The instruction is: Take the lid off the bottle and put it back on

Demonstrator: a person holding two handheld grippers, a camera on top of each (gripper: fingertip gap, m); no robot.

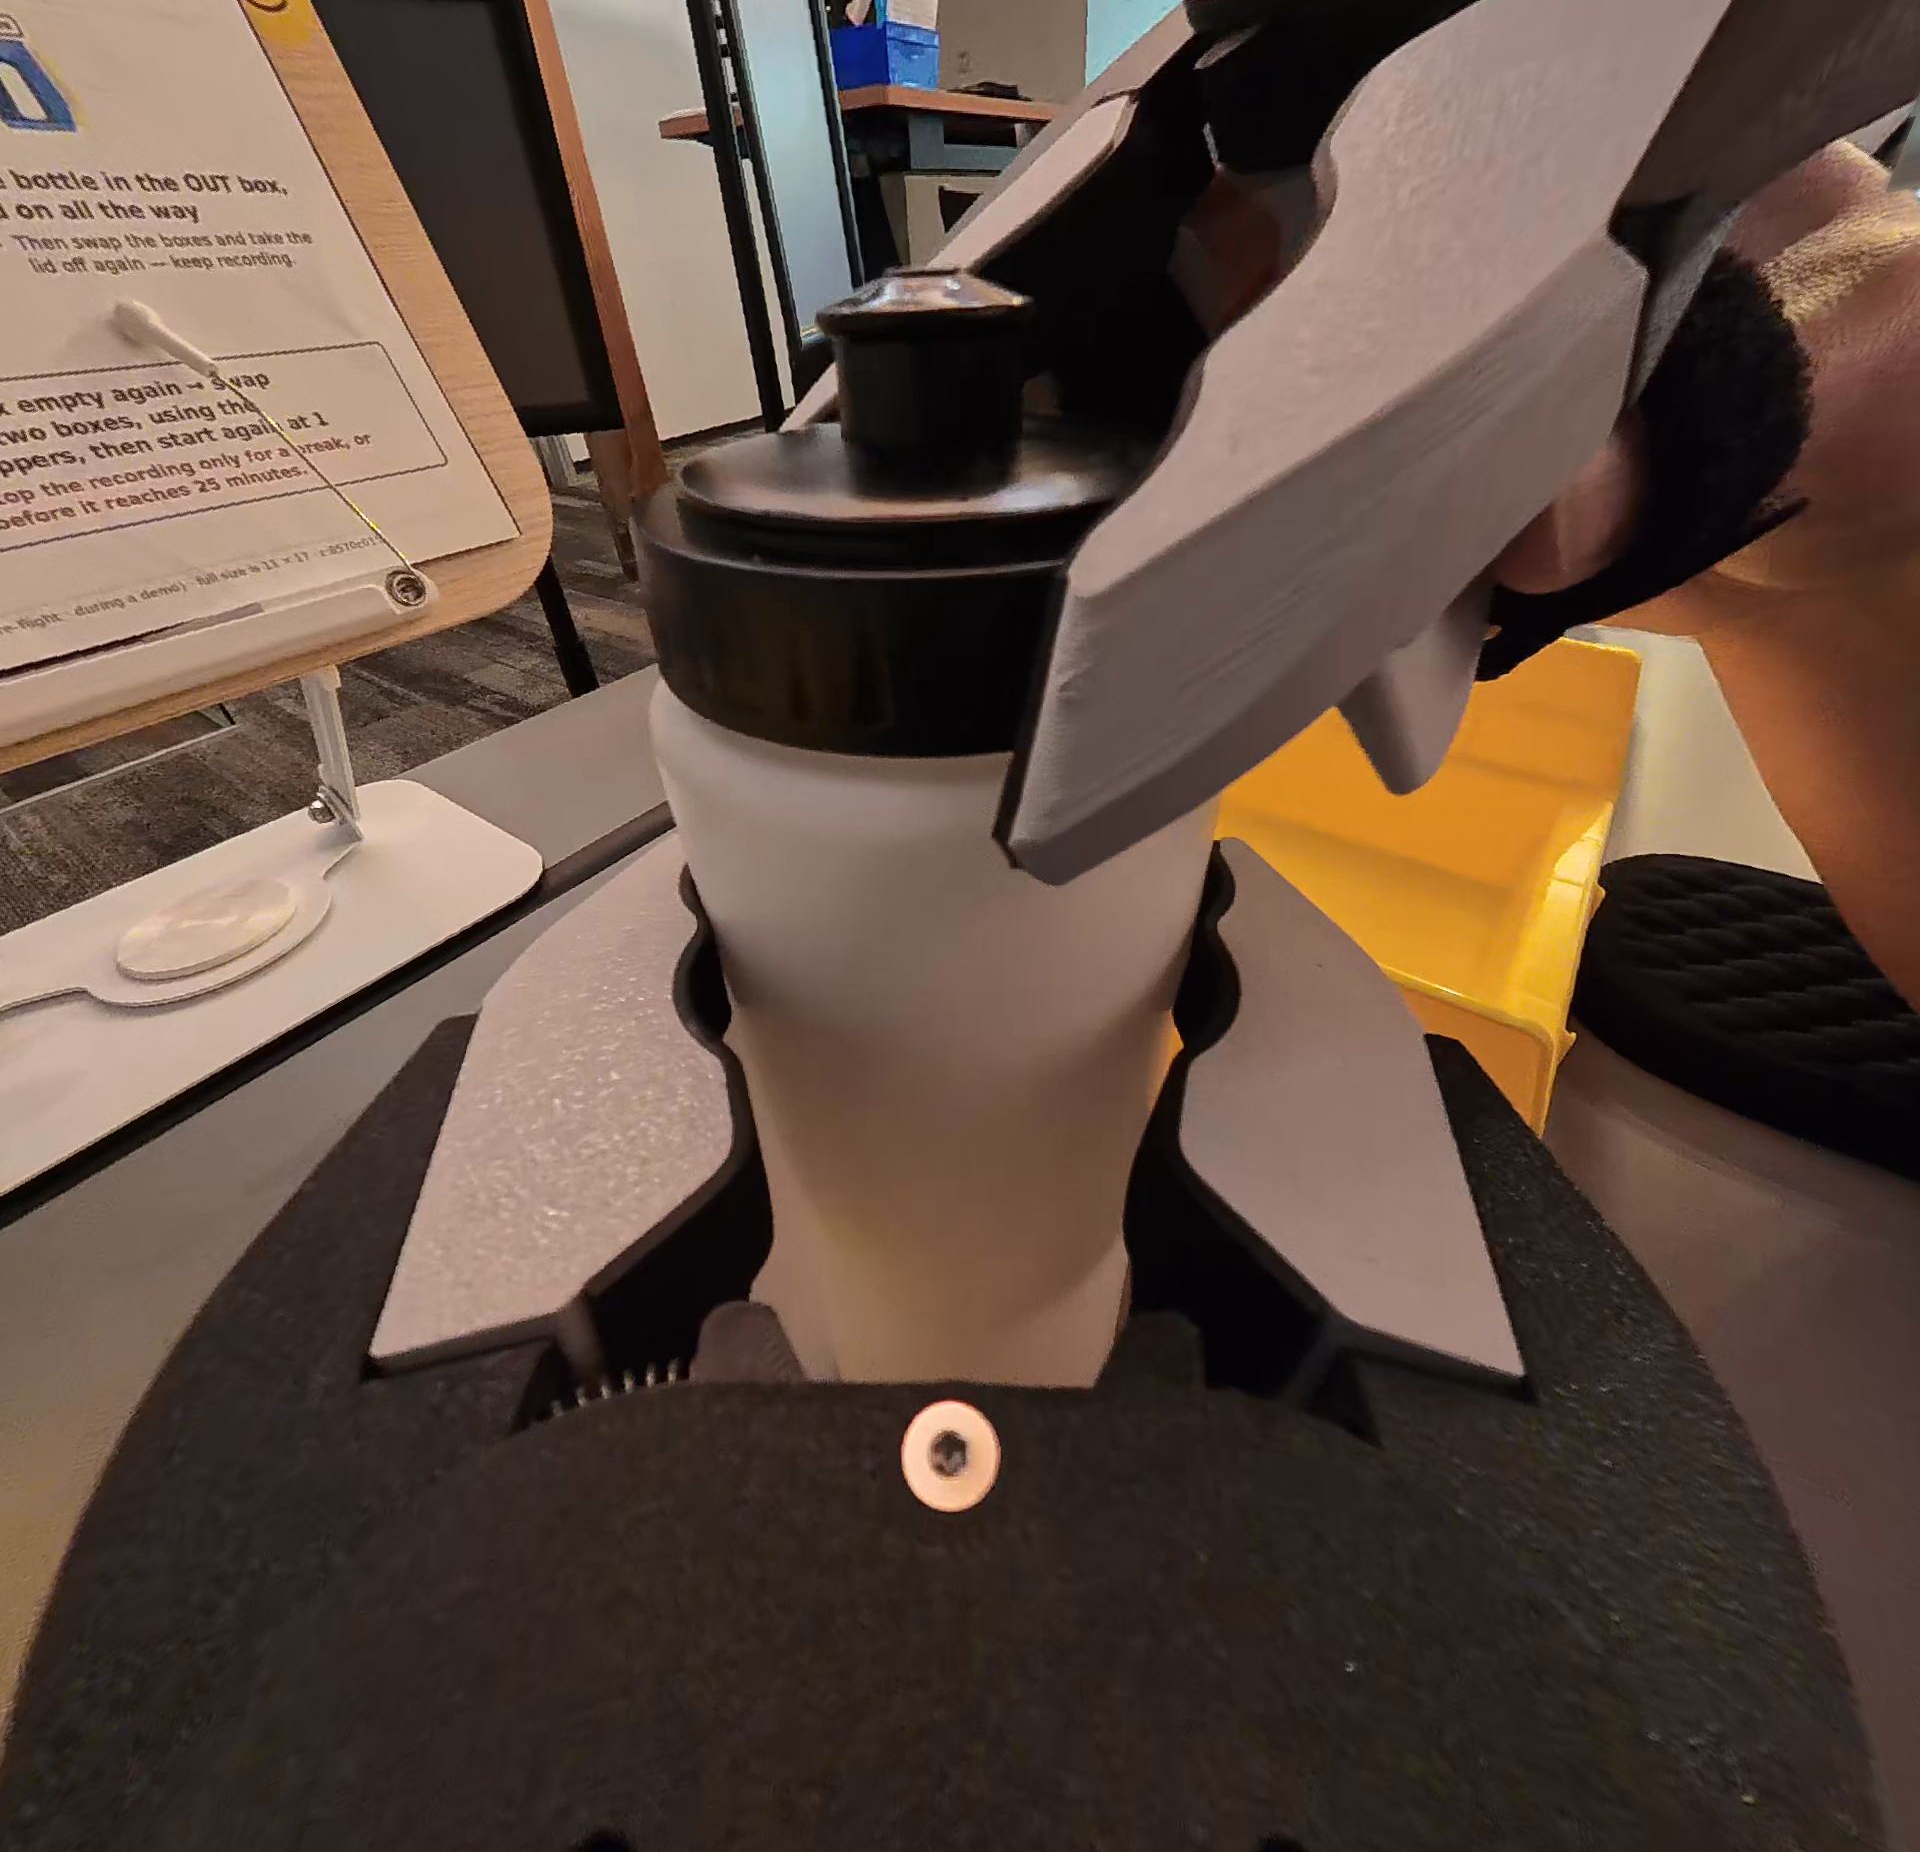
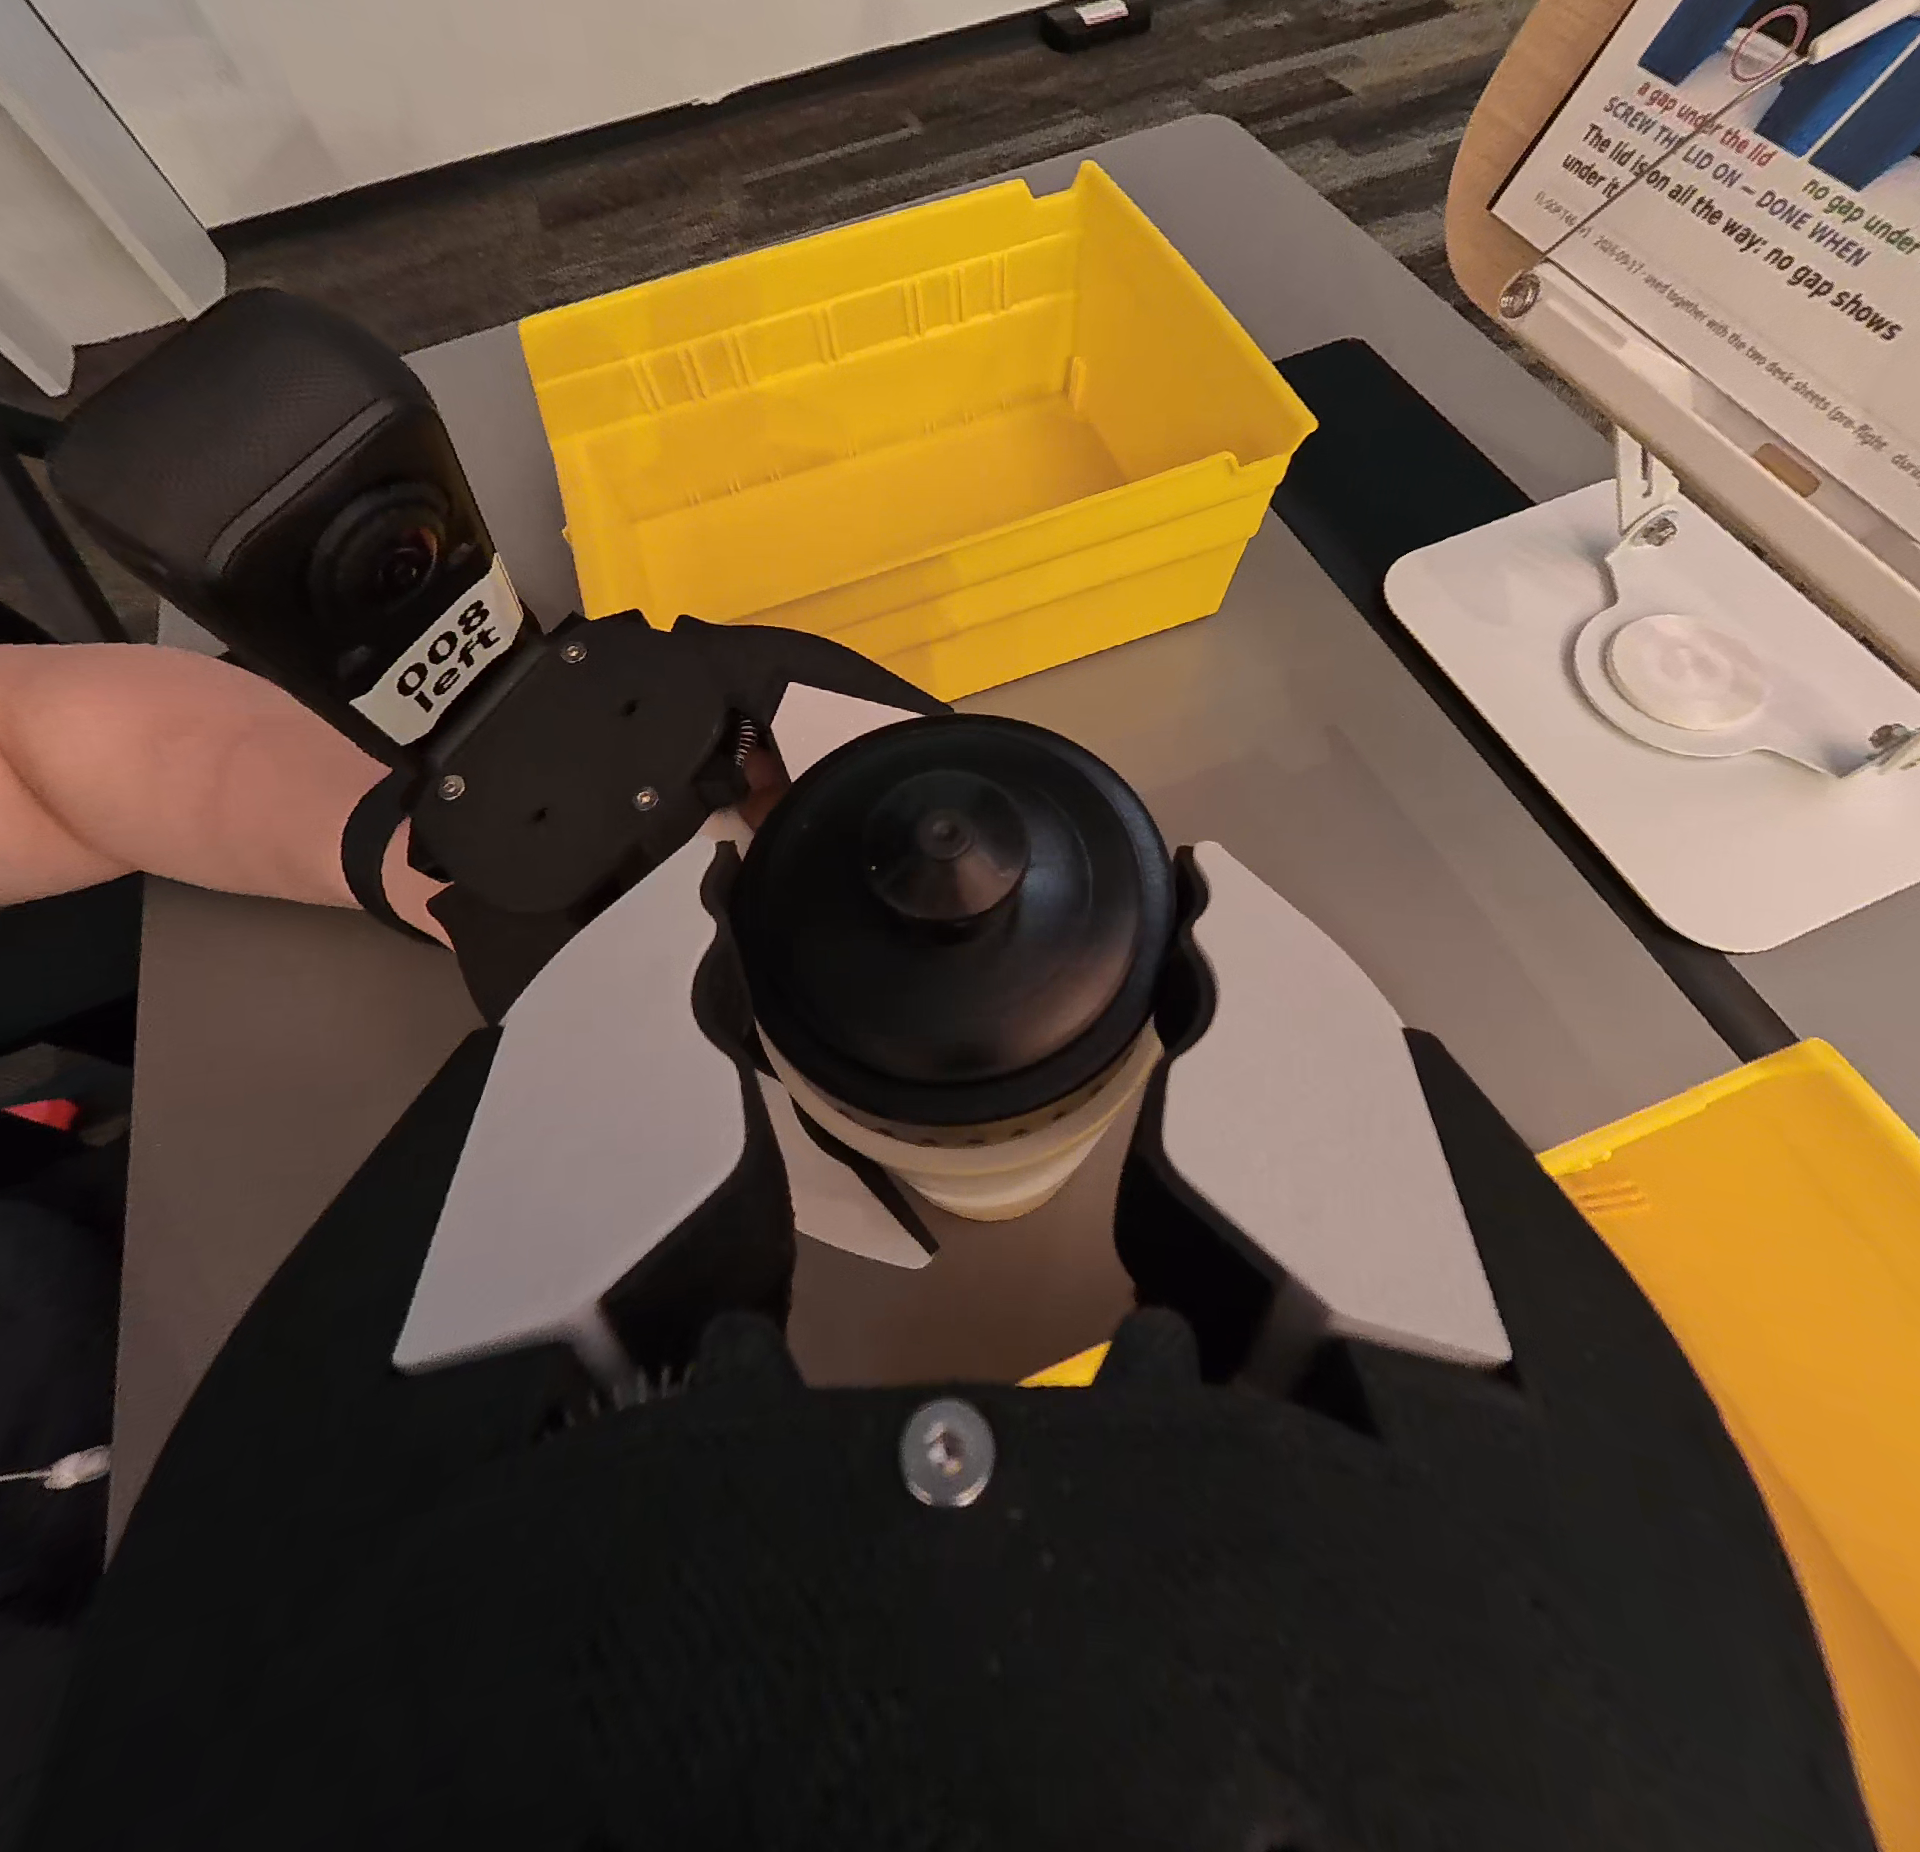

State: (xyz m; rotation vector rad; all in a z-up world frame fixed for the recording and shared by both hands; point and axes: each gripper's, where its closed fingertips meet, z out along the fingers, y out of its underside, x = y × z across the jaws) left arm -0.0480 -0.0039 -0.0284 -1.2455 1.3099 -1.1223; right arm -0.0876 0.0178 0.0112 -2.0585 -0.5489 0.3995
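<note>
While left tongs (image 1: 951,971) grip bottle (image 1: 935,1023), right tongs (image 2: 951,929) clasp lid (image 2: 951,919); grey table (image 2: 1351,763), carpet (image 2: 779,171).

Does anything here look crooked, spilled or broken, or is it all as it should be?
Nothing stands out. The white bottle stands upright in the left tool, and its black lid sits level on top, gripped by the right tool. No spill shows, and the yellow bin behind looks whole.

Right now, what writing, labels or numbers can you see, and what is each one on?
Instruction sheet on the wooden stand: several printed lines, which I don't quote.
White sticker on the black camera: short print, not quoted.
Bottle, lid, yellow bin: no writing visible.
</note>
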